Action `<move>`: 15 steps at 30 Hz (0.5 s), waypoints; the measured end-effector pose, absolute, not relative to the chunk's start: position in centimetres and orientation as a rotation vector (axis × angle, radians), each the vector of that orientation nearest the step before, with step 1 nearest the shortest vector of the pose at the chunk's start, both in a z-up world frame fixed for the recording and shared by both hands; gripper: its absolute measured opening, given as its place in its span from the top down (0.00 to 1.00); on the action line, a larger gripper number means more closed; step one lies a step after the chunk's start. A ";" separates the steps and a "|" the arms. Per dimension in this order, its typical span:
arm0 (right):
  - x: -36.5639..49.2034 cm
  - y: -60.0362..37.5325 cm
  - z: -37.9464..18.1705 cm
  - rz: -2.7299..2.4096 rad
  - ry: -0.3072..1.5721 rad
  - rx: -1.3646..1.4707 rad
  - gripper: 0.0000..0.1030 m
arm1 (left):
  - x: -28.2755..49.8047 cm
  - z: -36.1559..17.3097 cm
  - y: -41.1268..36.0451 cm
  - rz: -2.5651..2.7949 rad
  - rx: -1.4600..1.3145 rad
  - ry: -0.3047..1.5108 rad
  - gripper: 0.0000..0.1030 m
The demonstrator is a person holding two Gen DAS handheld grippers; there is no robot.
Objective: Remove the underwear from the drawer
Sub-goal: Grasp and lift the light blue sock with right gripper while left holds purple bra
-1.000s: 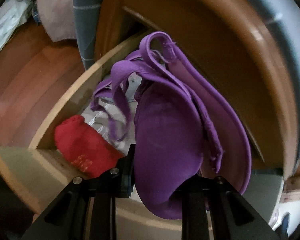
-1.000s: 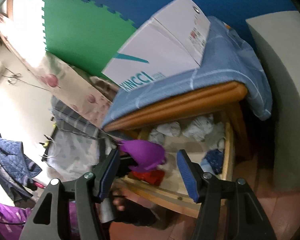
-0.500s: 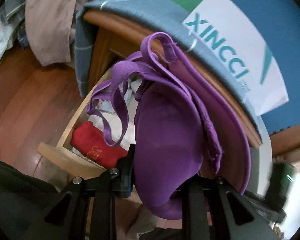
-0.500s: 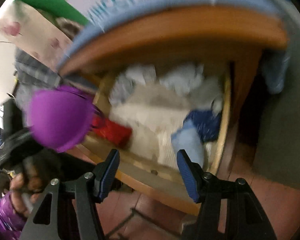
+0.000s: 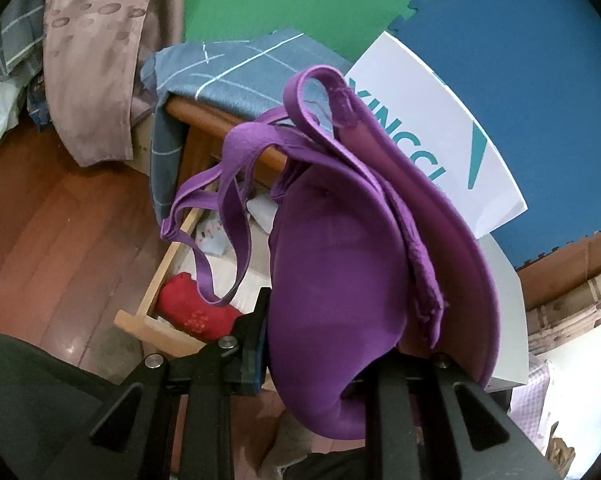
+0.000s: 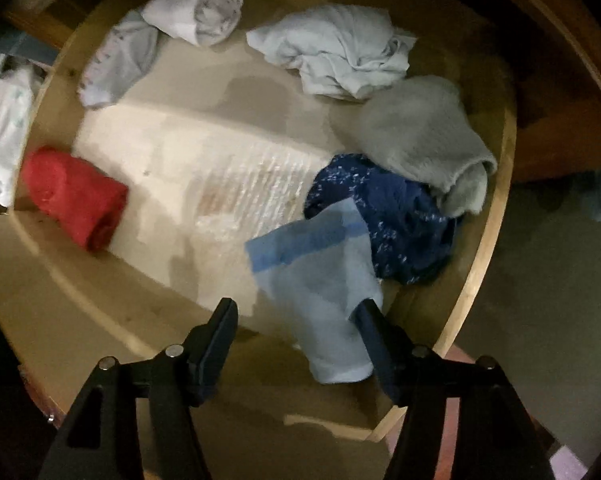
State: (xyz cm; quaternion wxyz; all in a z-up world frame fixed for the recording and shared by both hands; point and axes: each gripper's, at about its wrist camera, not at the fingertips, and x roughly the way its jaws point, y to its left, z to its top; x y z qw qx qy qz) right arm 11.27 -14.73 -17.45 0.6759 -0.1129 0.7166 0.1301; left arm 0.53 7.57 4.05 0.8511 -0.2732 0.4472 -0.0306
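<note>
My left gripper is shut on a purple bra and holds it up in the air, above and in front of the open wooden drawer. Its straps hang loose to the left. My right gripper is open and hangs over the drawer, just above a light blue folded garment that lies between its fingers. In the drawer lie a red roll, a dark blue patterned piece, a grey piece, a pale blue crumpled piece and a white roll.
A white box marked XINCCI sits on the blue checked cloth over the cabinet top. Patterned fabric hangs at the left above the wood floor. A white liner covers the drawer bottom.
My left gripper has lifted the purple bra up and away from the drawer. My right gripper has moved down and forward into the drawer, over the light blue garment.
</note>
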 end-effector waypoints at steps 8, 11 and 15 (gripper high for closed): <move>10.6 -13.5 -18.3 0.325 1.557 -0.377 0.68 | 0.7 4.3 7.9 -0.077 -0.552 0.935 0.79; 10.4 -14.3 -17.5 0.371 1.535 -0.277 0.71 | 0.8 4.5 8.0 -0.080 -0.545 0.932 0.79; 9.9 -15.3 -15.8 0.418 1.492 -0.163 0.73 | 0.7 5.0 8.1 -0.091 -0.548 0.929 0.78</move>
